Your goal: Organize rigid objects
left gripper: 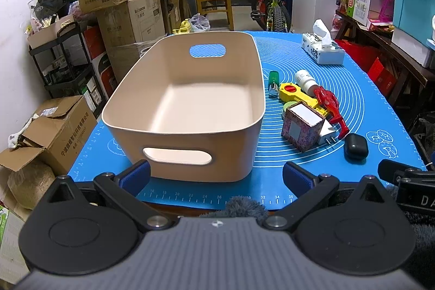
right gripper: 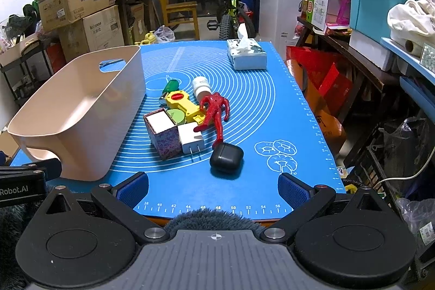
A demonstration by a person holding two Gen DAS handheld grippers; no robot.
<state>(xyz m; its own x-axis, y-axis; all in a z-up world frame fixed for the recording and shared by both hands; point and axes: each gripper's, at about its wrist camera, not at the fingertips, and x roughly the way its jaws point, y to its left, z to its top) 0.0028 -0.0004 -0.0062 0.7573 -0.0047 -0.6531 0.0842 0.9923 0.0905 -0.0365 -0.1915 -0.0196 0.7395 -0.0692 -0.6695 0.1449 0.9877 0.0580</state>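
on the blue mat (right gripper: 261,110) covering the table, a beige bin (left gripper: 187,102) stands empty at the left. just right of it lie the clustered things: a red figure (right gripper: 214,110), a yellow toy (right gripper: 185,102), a patterned box (right gripper: 165,137), a white plug (right gripper: 190,139) and a black case (right gripper: 226,157). left gripper (left gripper: 216,175) and right gripper (right gripper: 213,188) both gape wide at the near edge, holding nothing.

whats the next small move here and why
Probably ease the open right gripper forward onto the black case: it lies nearest, apart from the pile, and the beige bin is empty with nothing held.
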